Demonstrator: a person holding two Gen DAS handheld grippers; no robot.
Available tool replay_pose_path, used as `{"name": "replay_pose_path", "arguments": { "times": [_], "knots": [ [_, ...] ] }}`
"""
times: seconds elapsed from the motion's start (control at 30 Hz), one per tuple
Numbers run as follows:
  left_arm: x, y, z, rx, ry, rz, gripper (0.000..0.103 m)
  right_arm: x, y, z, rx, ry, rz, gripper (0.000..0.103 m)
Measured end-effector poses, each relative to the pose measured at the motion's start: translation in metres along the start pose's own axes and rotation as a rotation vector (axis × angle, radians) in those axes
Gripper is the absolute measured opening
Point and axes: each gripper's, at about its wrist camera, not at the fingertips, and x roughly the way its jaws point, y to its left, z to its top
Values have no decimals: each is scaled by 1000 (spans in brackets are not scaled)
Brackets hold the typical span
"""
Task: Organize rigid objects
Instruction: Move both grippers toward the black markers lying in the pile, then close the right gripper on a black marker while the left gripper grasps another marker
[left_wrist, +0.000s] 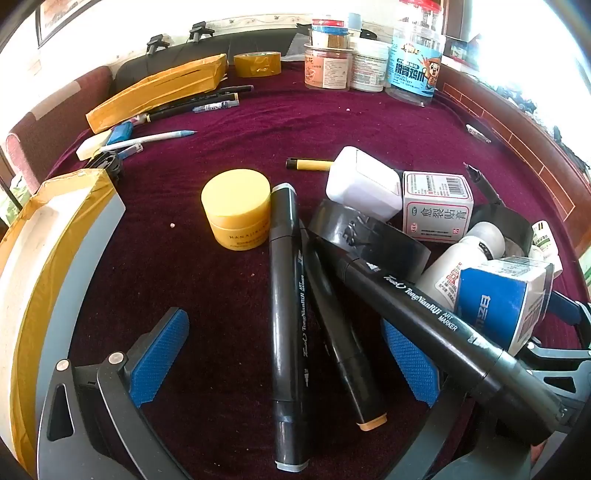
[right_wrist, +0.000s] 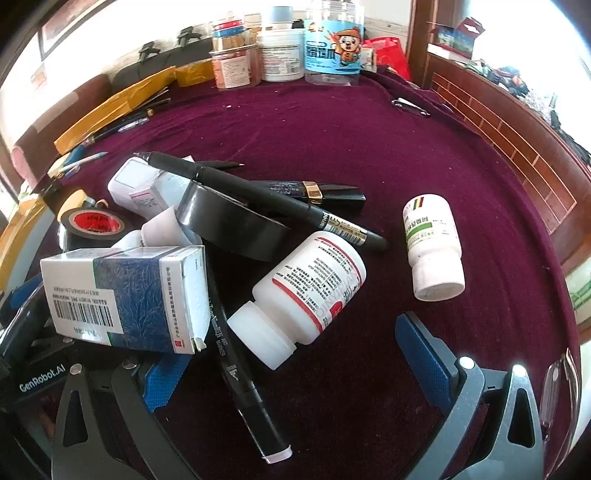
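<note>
Bright daylight, blown-out upper corners, strong fisheye bending, sharp centre

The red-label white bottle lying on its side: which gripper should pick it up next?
Right. The red-label bottle lies between the open right gripper's fingers; the left gripper straddles black markers instead.

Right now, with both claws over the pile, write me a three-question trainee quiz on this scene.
1. True or false: the left claw is shut on a marker.
2. What colour is the lid of the small cream jar? A) yellow B) green C) red
3. Fill in: the white bottle with the green label lies ___ from the pile, on the maroon cloth.

Key:
1. False. Its jaws stand open, with two black markers lying between them.
2. A.
3. Apart. The red-labelled bottle lies nearer the right claw, which is also open.
</note>
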Motion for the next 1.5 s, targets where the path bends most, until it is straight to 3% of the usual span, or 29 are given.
{"name": "replay_pose_path", "arguments": {
  "times": [0.13, 0.27, 0.37, 0.43, 0.53, 0.6, 0.67, 0.7, 0.73, 0.87, 0.93, 0.97, 1.13, 1.23, 1.5],
  "knots": [
    [-4, 2, -2, 2, 22, 9, 103, 0, -3, 0, -60, 0, 42, 102],
    [-12, 10, -13, 32, 48, -33, 103, -3, -6, -5, -126, 6, 88, 102],
    [-20, 9, -20, 55, 56, -28, 103, -9, -9, -10, -169, 50, 129, 102],
    [-37, 17, -21, 27, 16, -26, 103, -17, -17, -18, -168, 66, 190, 102],
    [-55, 28, -32, 37, -10, -96, 103, -30, -28, -31, -186, 75, 277, 100],
    [-58, 33, -41, 38, 5, -145, 103, -36, -33, -39, -208, 83, 280, 99],
    [-61, 38, -50, 33, 11, -208, 103, -42, -40, -46, -214, 89, 281, 85],
    [-64, 39, -55, 33, 2, -238, 103, -46, -43, -48, -208, 81, 285, 68],
    [-67, 42, -60, 28, -11, -267, 103, -50, -45, -49, -202, 78, 294, 61],
    [-70, 48, -64, -3, -31, -334, 103, -59, -48, -48, -190, 67, 332, 60],
    [-69, 51, -63, -23, -35, -355, 103, -58, -41, -45, -196, 62, 333, 39],
    [-69, 51, -63, -24, -38, -356, 103, -56, -37, -45, -202, 72, 335, 36],
    [-68, 48, -64, -20, -33, -353, 101, -41, -23, -37, -216, 91, 330, 32],
    [-66, 49, -64, -27, -24, -357, 101, -37, -11, -31, -251, 75, 301, 21],
    [-64, 50, -65, -38, -17, -354, 101, -18, 27, -7, -355, 12, 202, 14]
  ]
}}
